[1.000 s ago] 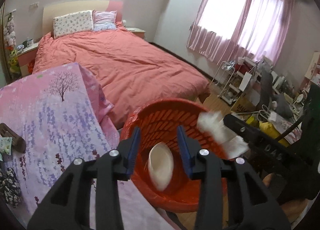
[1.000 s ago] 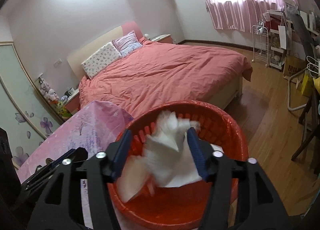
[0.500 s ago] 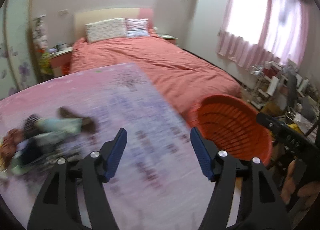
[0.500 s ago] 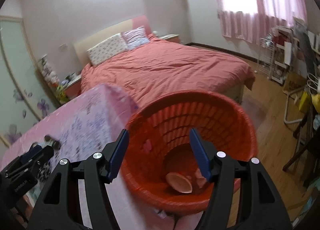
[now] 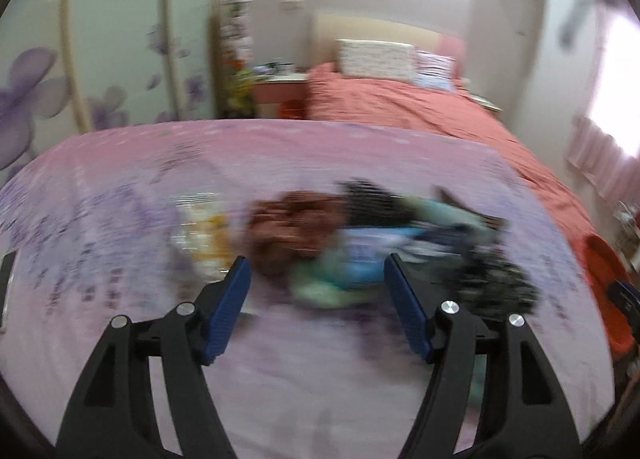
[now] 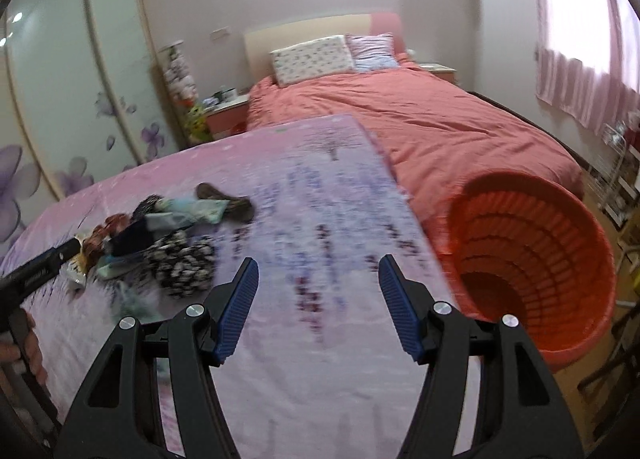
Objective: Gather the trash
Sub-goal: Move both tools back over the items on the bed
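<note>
A pile of mixed items (image 6: 168,235) lies on the pink floral tablecloth (image 6: 320,359): dark patterned cloth, pale green and blue pieces, a brown piece. In the left wrist view the pile (image 5: 360,243) is blurred, with a yellowish wrapper (image 5: 204,235) at its left. My left gripper (image 5: 316,279) is open and empty, just short of the pile. It shows as a dark bar at the left of the right wrist view (image 6: 40,263). My right gripper (image 6: 318,283) is open and empty over bare cloth. The orange basket (image 6: 532,259) stands right of the table.
A bed with a salmon cover (image 6: 420,111) lies beyond the table, a nightstand (image 6: 224,111) to its left. Wardrobe doors with flower prints (image 6: 80,99) line the left wall. Pink curtains (image 6: 580,71) and a cluttered rack (image 6: 616,179) are at the right.
Both grippers swung left from over the basket to over the table. The right gripper released the white paper into the basket. The left gripper now faces the pile.
</note>
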